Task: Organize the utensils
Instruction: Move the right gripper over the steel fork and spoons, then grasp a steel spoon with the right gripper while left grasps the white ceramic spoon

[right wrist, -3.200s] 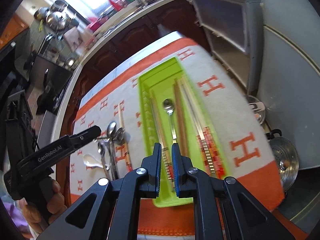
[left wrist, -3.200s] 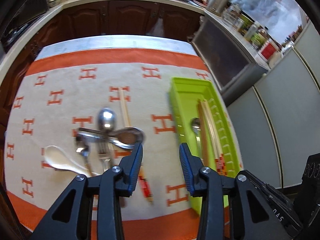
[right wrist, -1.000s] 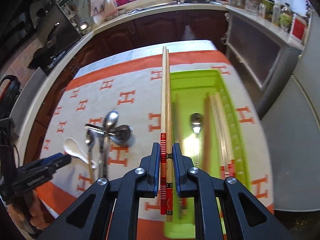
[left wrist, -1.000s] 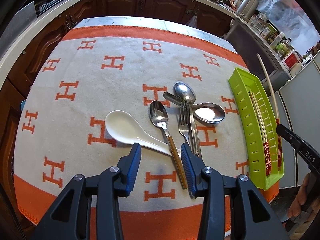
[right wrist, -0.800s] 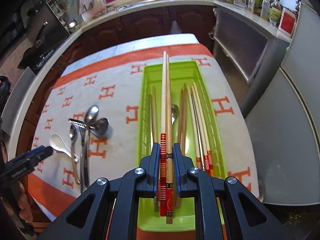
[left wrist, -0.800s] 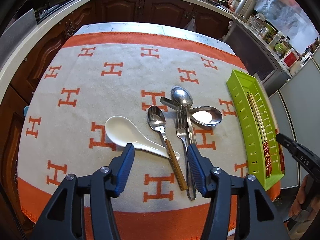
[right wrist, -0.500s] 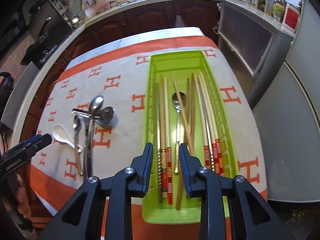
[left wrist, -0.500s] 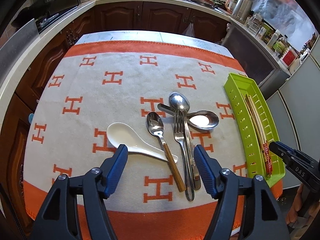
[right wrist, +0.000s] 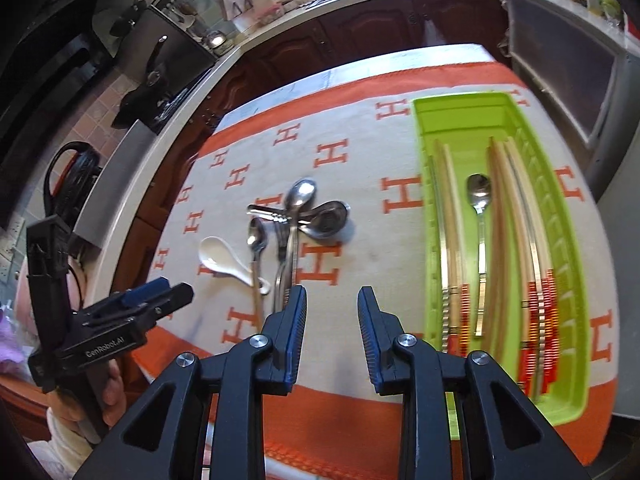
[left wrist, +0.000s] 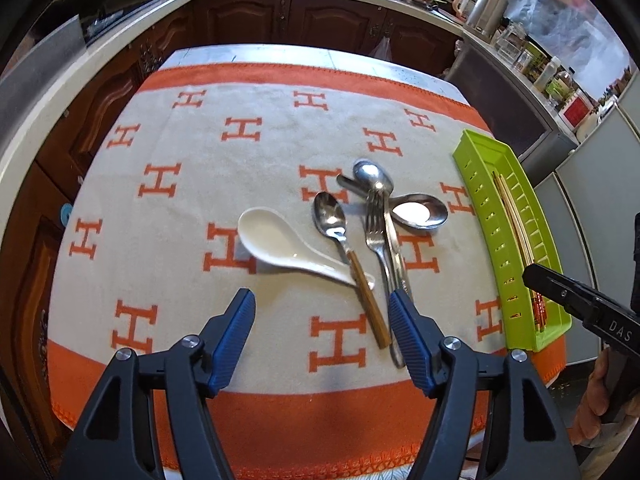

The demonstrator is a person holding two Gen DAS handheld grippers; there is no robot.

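Utensils still to sort lie loose on the desk's orange-and-cream cloth [left wrist: 168, 240], just ahead of the left claw [left wrist: 322, 312], whose jaws stand spread and empty over the handle ends. The right claw [right wrist: 332, 312], a second ago pinching a pair of chopsticks, is now spread and empty too, and that pair lies in the green tray [right wrist: 568, 396] with the others; chopsticks look done, so the pile comes next. Nearest are the wooden-handled spoon [left wrist: 348, 252] and the fork [left wrist: 378, 240], long axes running near to far, handles toward the claw, heads away. The white ceramic spoon [left wrist: 276, 244] lies slantwise, bowl far-left, handle tip touching the wooden handle. Farther off, two steel spoons [left wrist: 420, 214] cross under the fork's tines. In the tray, the chopsticks [right wrist: 448, 240] and one spoon [right wrist: 480, 208] run lengthwise, spoon bowl at the far end.
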